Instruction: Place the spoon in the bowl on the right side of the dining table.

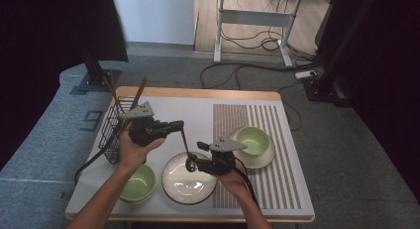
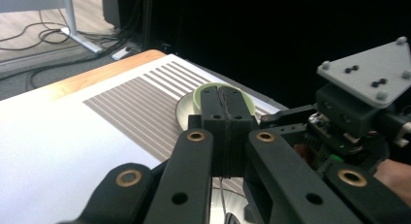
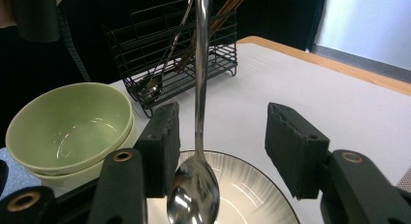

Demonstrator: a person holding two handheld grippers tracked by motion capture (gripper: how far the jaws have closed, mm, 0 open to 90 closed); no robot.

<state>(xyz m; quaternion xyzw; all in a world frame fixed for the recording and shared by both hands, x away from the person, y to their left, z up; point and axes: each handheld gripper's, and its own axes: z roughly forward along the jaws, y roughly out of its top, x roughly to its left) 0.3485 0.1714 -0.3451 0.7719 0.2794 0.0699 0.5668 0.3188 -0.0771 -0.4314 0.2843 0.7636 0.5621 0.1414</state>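
Bare forearms, no sleeves. Matte black left gripper (image 1: pixel 174 125) and right gripper (image 1: pixel 192 162), each topped with a grey three-cornered plate studded with small knobs. Brass-ringed pivots along the black linkage arms, ribbed dark pads, black cables trailing back.

On your surface (image 1: pixel 198 107), the wire rack (image 1: pixel 111 130) stands at the far left with utensils upright in it. Nearer you on the left sit the stacked bowls (image 1: pixel 137 184), and just to their right lies the plate (image 1: pixel 188 185). A spoon (image 3: pixel 196 185) hangs above the plate. Right of the plate, farther back, a bowl (image 1: pixel 252 141) rests on a saucer (image 1: pixel 257 159) on the striped mat (image 1: pixel 277 179).
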